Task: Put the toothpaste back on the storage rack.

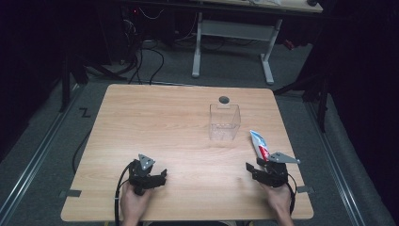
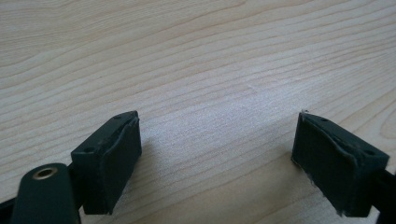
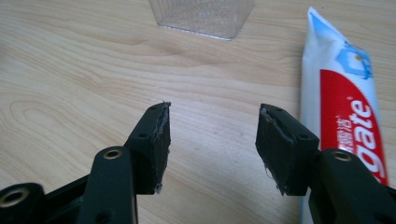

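Lying at the right of the right gripper view, a white, red and blue toothpaste tube (image 3: 343,98) sits just beside the right gripper (image 3: 212,140), jaws apart and empty. A clear plastic box (image 1: 224,121) stands mid-worktop (image 1: 164,122). Lower left, the left gripper (image 1: 153,176) gapes over bare wood.

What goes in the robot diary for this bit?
left gripper: open, empty | right gripper: open, beside toothpaste | clear box: upright on table
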Demonstrator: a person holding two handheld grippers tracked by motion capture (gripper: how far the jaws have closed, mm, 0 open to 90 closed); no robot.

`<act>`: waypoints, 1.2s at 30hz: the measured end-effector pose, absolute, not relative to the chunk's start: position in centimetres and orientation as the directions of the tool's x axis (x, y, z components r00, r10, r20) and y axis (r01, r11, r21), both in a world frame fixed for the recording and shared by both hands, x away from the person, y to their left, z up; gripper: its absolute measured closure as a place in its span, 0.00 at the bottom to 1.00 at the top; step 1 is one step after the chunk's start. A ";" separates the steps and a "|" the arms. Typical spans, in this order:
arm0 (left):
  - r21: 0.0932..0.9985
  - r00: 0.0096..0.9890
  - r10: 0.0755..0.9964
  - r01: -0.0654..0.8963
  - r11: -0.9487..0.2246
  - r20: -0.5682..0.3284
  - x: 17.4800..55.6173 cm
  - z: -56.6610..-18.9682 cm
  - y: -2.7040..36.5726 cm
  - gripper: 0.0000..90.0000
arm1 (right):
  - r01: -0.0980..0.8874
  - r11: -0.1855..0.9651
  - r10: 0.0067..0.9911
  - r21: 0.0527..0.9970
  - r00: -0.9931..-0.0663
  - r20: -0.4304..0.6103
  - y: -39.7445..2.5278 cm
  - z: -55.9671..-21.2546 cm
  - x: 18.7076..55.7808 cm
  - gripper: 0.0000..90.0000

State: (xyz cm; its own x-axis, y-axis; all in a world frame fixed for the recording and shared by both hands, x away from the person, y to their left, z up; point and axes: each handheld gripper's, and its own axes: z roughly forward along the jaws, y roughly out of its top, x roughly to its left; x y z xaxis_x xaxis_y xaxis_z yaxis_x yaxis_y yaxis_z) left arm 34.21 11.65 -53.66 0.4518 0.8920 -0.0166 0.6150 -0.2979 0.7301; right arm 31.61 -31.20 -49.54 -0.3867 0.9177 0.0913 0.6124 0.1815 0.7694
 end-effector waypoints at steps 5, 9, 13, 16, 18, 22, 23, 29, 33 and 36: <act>0.730 0.452 0.892 0.615 -0.298 -0.017 34.2 -53.7 11.6 0.18 | 0.608 0.171 0.922 0.775 -0.376 0.092 -31.9 -48.9 32.0 0.48; 0.730 0.452 0.892 0.615 -0.298 -0.016 34.2 -53.7 11.6 0.18 | 0.600 0.176 0.925 0.781 -0.371 0.077 -32.4 -48.4 32.5 0.51; 0.730 0.452 0.892 0.615 -0.298 -0.017 34.2 -53.7 11.6 0.18 | 0.597 0.160 0.932 0.786 -0.354 0.080 -32.8 -48.0 32.8 0.52; 0.730 0.451 0.892 0.615 -0.297 -0.017 34.2 -53.7 11.7 0.18 | 0.591 0.139 0.936 0.795 -0.341 0.090 -33.3 -47.6 33.1 0.52; 0.730 0.451 0.892 0.615 -0.297 -0.017 34.2 -53.7 11.7 0.18 | 0.594 0.138 0.940 0.792 -0.330 0.083 -33.6 -47.4 33.4 0.52; 0.730 0.451 0.892 0.615 -0.297 -0.017 34.2 -53.7 11.7 0.18 | 0.603 0.137 0.947 0.786 -0.311 0.074 -34.2 -46.9 34.3 0.51; 0.730 0.451 0.892 0.615 -0.297 -0.017 34.2 -53.7 11.7 0.18 | 0.610 0.137 0.949 0.780 -0.306 0.073 -34.3 -46.8 34.5 0.51; 0.730 0.451 0.892 0.615 -0.298 -0.016 34.2 -53.7 11.7 0.18 | 0.630 0.147 0.959 0.763 -0.280 0.047 -34.8 -46.4 36.2 0.51; 0.730 0.451 0.892 0.615 -0.297 -0.017 34.2 -53.7 11.7 0.18 | 0.644 0.151 0.962 0.750 -0.269 0.037 -34.9 -46.3 37.2 0.51; 0.730 0.451 0.892 0.615 -0.297 -0.017 34.2 -53.7 11.7 0.18 | 0.656 0.161 0.963 0.737 -0.267 0.027 -34.9 -46.3 38.0 0.51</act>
